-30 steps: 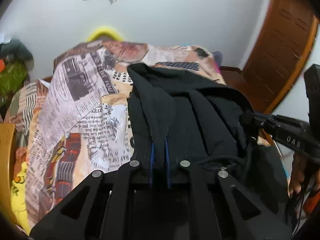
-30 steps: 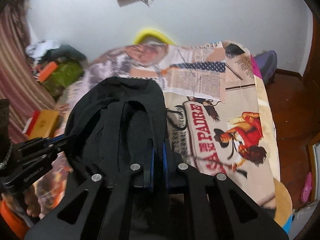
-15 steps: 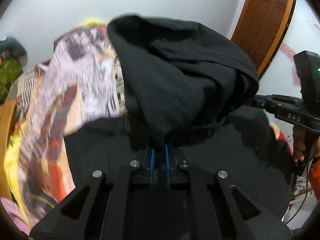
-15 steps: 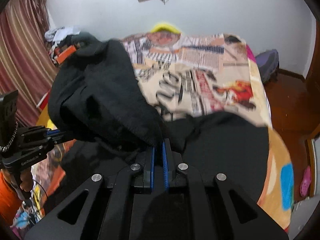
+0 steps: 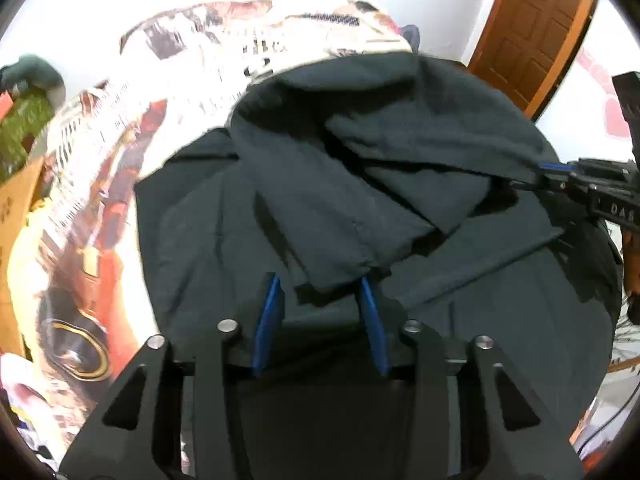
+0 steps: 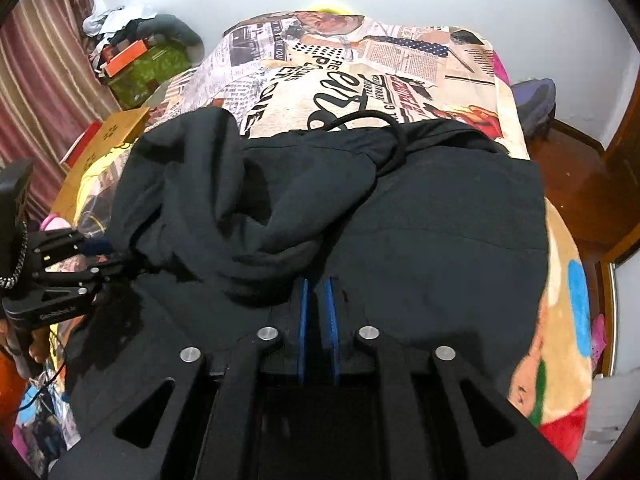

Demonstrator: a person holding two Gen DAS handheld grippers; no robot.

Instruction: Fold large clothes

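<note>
A large black hooded garment (image 5: 360,208) lies on the bed, its far part folded back over the near part. My left gripper (image 5: 320,292) is open, and the folded edge rests loosely between its blue pads (image 5: 270,304). My right gripper (image 6: 316,292) has its blue pads (image 6: 303,312) close together, and the folded cloth (image 6: 248,216) drapes right at their tips; whether they still pinch it is unclear. In the left wrist view the right gripper (image 5: 560,174) touches the fold's right corner. A black drawstring (image 6: 376,128) loops at the garment's far edge.
The bed has a newspaper-print cover (image 6: 360,76). A cardboard box (image 6: 104,140), a green bag (image 6: 152,68) and clutter stand at the bed's left by a striped curtain (image 6: 36,80). A brown door (image 5: 532,32) and wooden floor (image 6: 580,184) are at the right.
Both grippers carried the garment's far part up and back toward me and laid it over the near part. My left gripper has opened and let the cloth go.
</note>
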